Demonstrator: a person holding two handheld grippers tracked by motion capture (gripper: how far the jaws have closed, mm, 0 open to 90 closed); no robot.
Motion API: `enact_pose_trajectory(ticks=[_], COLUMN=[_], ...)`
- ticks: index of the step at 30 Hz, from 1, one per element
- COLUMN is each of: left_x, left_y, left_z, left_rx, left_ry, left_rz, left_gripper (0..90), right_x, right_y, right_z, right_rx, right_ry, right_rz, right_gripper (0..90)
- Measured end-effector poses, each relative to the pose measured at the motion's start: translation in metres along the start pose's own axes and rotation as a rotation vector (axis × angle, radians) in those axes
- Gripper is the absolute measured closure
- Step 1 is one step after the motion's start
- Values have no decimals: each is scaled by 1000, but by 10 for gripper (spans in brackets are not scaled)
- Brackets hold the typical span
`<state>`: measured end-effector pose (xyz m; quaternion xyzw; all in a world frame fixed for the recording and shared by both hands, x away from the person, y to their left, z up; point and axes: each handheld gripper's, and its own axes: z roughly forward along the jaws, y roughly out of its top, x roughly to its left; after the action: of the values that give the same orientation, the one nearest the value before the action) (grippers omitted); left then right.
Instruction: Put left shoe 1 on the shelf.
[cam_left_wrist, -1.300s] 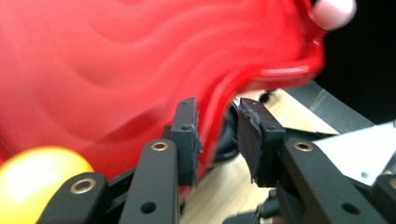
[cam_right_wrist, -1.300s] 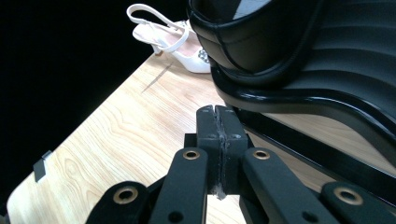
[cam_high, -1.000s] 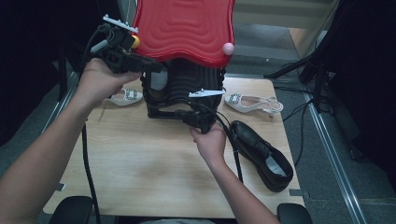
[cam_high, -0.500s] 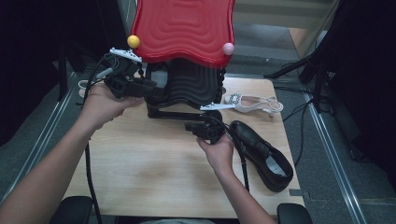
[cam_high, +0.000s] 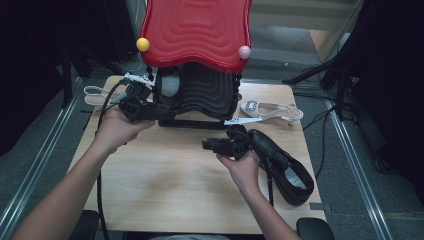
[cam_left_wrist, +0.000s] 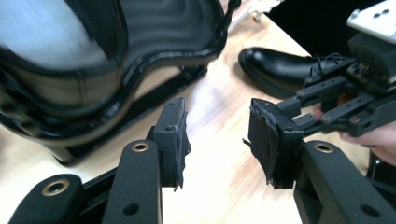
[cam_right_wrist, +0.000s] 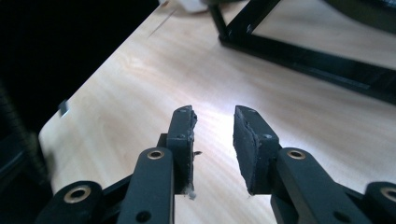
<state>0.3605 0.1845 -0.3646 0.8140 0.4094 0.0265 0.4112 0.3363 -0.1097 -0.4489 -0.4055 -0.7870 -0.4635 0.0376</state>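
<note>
1. Both grippers have dropped toward the table (cam_high: 165, 200) since the earlier frame.
2. Left gripper (cam_high: 162, 112), nine o'clock of rack (cam_high: 200, 95): jaws part-open, empty.
3. Right gripper (cam_high: 206, 145): jaws just opened, empty; shoe (cam_high: 280, 165) at three o'clock. Approach shoe squarely.

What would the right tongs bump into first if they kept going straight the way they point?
Probably just the bare light wooden table. The right tongs are open with nothing between them, and the black metal rack frame sits off to one side, though depth is hard to judge.

Shoe (cam_high: 280, 162) right of rack (cam_high: 197, 95)
</note>
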Motion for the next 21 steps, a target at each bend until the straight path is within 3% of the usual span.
enact_pose_trajectory(ticks=[2,6,8,12,16,21], left_x=[1,0,-2,-6,-10,-13], left_y=[-6,-18,-23,-32,-43,-59], left_z=[7,22,29,38,49,63], left_rx=[6,25,35,36,54,69], left_ry=[-1,-13,-19,-30,-37,-57], left_rz=[-10,-24,-21,-28,-32,-40], left_gripper=[561,554,550,542,538,537], right_x=[-2,-5,-8,-12,-16,-18], right_y=[-2,-8,-11,-19,-26,-34], right_z=[-4,-13,-16,-24,-27,-36], right_rx=[20,33,30,11,4,2], right_ry=[13,-9,-7,-31,-61,-87], right_rz=[6,-24,-17,-9,-12,-82], right_gripper=[697,719,722,641,634,636])
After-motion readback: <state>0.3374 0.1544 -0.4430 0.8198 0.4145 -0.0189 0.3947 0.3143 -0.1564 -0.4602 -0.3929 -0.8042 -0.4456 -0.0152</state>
